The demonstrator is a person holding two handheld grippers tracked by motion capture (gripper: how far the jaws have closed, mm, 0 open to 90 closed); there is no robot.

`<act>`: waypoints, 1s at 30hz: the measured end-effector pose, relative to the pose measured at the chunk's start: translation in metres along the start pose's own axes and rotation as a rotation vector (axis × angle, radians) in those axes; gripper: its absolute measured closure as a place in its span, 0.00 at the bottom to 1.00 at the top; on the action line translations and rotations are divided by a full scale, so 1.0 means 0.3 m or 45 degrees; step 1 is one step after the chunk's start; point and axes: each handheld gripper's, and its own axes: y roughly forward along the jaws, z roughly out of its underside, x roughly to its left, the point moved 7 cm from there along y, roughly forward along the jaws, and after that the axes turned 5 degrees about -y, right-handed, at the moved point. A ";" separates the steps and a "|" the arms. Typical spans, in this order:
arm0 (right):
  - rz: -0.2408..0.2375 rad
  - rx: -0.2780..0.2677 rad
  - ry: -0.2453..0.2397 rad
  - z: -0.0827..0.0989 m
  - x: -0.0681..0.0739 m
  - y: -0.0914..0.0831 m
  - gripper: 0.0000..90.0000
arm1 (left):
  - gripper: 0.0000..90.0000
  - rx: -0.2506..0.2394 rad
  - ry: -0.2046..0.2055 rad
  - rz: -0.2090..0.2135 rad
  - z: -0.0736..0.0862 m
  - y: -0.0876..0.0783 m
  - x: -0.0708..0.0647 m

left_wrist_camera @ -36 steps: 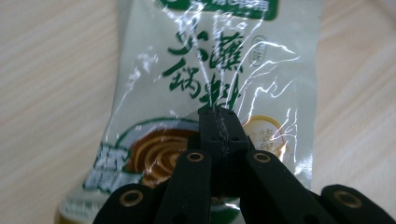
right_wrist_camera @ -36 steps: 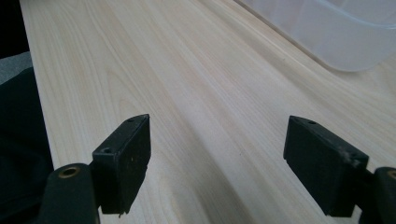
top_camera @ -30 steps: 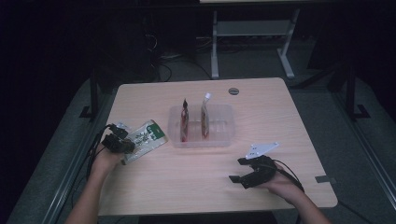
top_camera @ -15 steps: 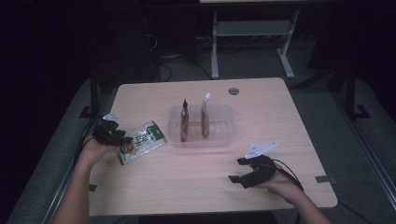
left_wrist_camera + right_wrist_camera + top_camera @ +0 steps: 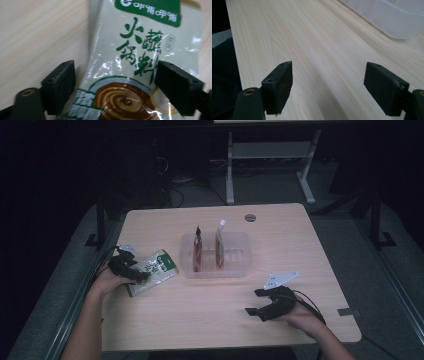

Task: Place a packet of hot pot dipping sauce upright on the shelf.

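Observation:
A green and white sauce packet (image 5: 156, 270) lies flat on the wooden table (image 5: 210, 320) at the left. My left gripper (image 5: 134, 271) sits at its left end. Its jaws have just been opening and now stand wide apart. In the left gripper view the packet (image 5: 140, 50) lies between the fingers (image 5: 60, 87) without being pressed. My right gripper (image 5: 256, 303) rests near the front right of the table, open. Between its jaws (image 5: 328, 82) there is only bare wood.
A clear plastic tray (image 5: 215, 273) stands at the table's middle with two pouches upright in it, a dark red one (image 5: 198, 254) and a lighter one (image 5: 219, 249). The tray's corner (image 5: 392, 17) lies ahead of the right gripper. A round grommet (image 5: 250, 217) sits at the back.
The left gripper's jaws have opened and let go of the packet, which now lies on the table. The left hand shifted slightly. The right gripper has stayed put.

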 end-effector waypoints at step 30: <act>-0.004 0.008 -0.007 -0.006 0.006 0.010 0.25 | 1.00 -0.136 -0.127 -0.011 0.022 -0.041 -0.009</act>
